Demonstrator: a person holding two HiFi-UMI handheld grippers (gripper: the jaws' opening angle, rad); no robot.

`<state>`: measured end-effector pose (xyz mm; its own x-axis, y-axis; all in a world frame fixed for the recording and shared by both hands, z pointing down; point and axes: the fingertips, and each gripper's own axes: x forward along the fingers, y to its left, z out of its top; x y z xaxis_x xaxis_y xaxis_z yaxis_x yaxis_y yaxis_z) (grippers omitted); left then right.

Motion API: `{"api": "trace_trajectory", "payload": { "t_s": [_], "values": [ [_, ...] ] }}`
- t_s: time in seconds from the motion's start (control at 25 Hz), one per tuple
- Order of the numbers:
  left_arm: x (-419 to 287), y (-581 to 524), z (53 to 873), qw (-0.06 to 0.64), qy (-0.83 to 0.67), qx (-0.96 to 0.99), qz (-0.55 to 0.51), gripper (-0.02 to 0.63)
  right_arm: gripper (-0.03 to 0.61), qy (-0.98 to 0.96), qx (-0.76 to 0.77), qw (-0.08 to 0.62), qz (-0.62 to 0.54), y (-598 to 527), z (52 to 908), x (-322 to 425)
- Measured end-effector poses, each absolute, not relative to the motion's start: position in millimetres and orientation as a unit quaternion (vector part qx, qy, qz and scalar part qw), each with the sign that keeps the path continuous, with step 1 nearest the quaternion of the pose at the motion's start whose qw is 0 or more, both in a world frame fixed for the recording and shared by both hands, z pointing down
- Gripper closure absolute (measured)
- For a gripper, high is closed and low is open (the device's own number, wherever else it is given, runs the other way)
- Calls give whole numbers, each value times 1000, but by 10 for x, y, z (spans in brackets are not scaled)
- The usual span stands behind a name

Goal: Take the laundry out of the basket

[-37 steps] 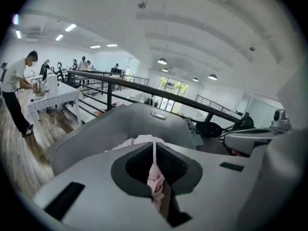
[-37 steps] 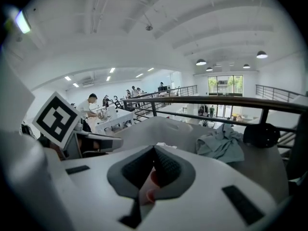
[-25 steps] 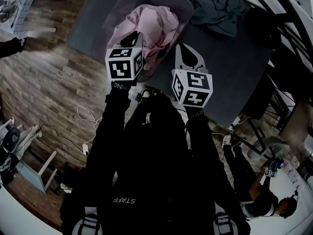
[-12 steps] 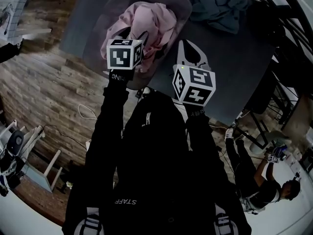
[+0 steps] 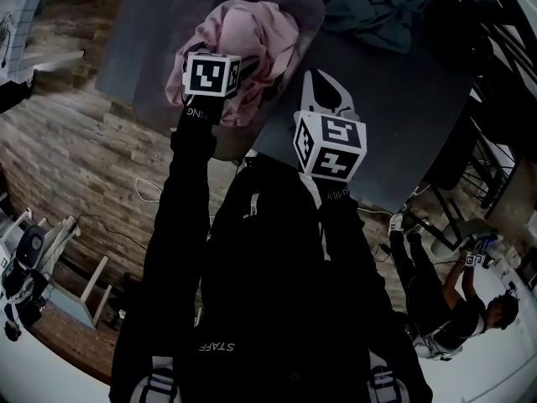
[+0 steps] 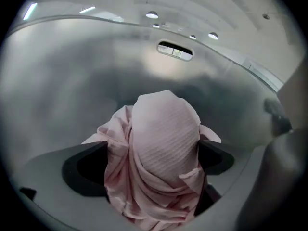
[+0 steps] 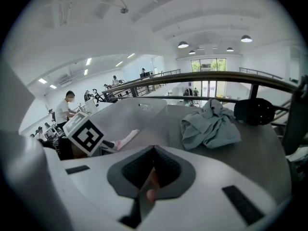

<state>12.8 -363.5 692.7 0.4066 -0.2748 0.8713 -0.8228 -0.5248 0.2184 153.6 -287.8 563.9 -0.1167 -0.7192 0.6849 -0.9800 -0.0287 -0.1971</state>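
Pink garment (image 6: 161, 129): heaped inside the basket (image 5: 138, 53), lower folds cut off.
Left hand-held gripper (image 6: 154, 165): in the basket, jaws opening, the garment between them hiding their tips.
Right hand-held gripper (image 7: 153, 153): beside the basket, jaws together; a pinkish spot there is unclear.
Grey-blue garment (image 5: 369, 11): beside the basket, on the surface (image 5: 394, 116).

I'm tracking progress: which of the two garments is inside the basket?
The pink garment, bunched in the grey basket between the left gripper's opening jaws. The blue-grey garment lies outside it on the table.
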Motion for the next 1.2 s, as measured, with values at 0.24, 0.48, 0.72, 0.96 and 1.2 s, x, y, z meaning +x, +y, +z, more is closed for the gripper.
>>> {"api": "trace_trajectory", "payload": {
  "t_s": [0.24, 0.48, 0.72, 0.96, 1.2],
  "values": [
    [109, -3619, 7302, 382, -335, 745, 431, 29, 565, -669, 632, 195, 341, -2829, 5710, 1549],
    [194, -3591, 7592, 407, -315, 727, 455, 29, 565, -662, 634, 197, 348, -2801, 5788, 1618],
    [241, -3599, 7680, 391, -326, 729, 458, 29, 565, -656, 633, 202, 358, -2777, 5895, 1656],
    [275, -3630, 7748, 380, -320, 728, 473, 29, 565, -653, 631, 207, 364, -2732, 5967, 1681],
    [338, -3593, 7667, 393, -314, 723, 474, 180, 565, -655, 628, 209, 364, -2661, 5968, 1662]
  ]
}}
